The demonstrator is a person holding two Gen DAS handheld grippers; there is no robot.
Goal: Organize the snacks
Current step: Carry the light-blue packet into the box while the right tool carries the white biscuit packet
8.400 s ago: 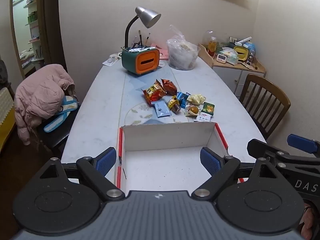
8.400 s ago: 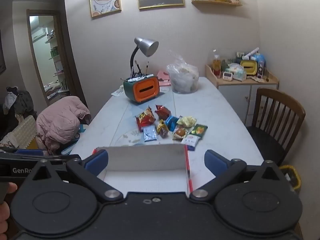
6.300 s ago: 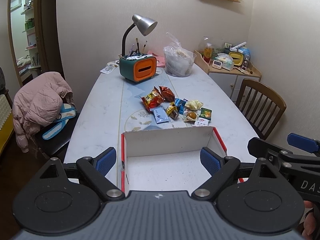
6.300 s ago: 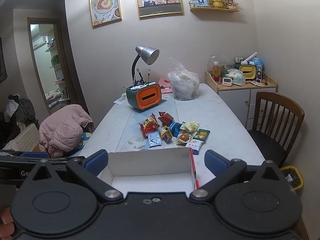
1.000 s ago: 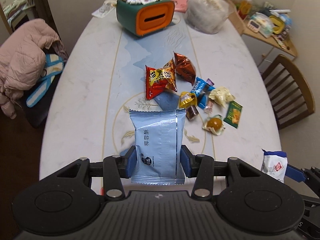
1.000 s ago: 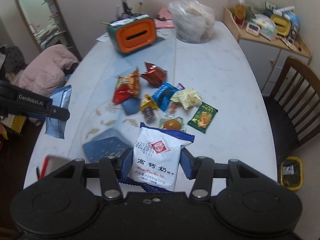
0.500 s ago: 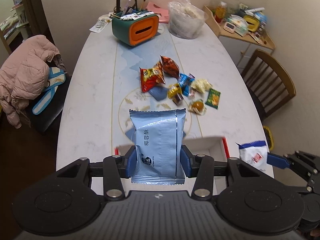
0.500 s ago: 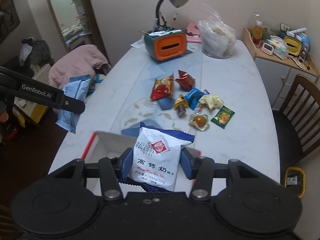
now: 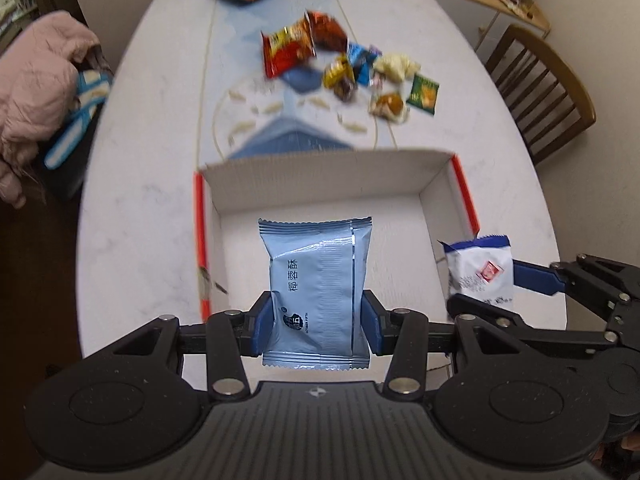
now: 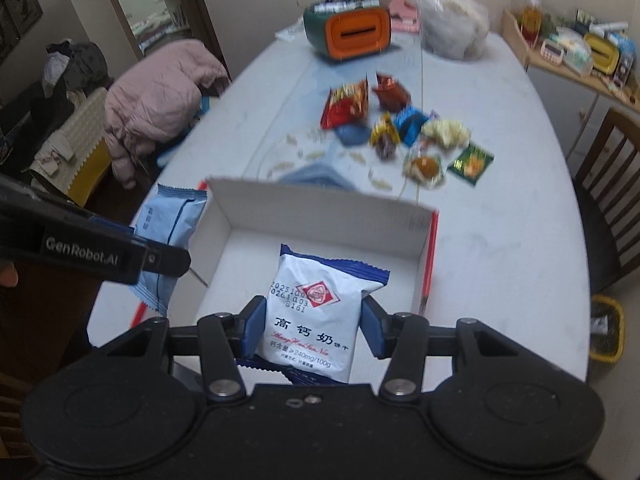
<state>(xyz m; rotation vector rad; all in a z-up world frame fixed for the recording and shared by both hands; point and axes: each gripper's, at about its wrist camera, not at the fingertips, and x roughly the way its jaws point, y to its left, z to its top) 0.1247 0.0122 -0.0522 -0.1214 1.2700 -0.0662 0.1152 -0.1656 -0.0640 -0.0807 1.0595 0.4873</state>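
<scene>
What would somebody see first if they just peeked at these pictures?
Probably the two snack packets pinched in the grippers: a light blue packet in the left gripper and a white packet in the right gripper, both held over the open white box. Beyond the box, a colorful pile of snacks lies mid-table.

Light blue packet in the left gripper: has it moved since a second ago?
Yes. The light blue packet, clamped in the left gripper, was over the snack pile then; it now hangs over the white box, nearer the person.

Table with box, snacks.
</scene>
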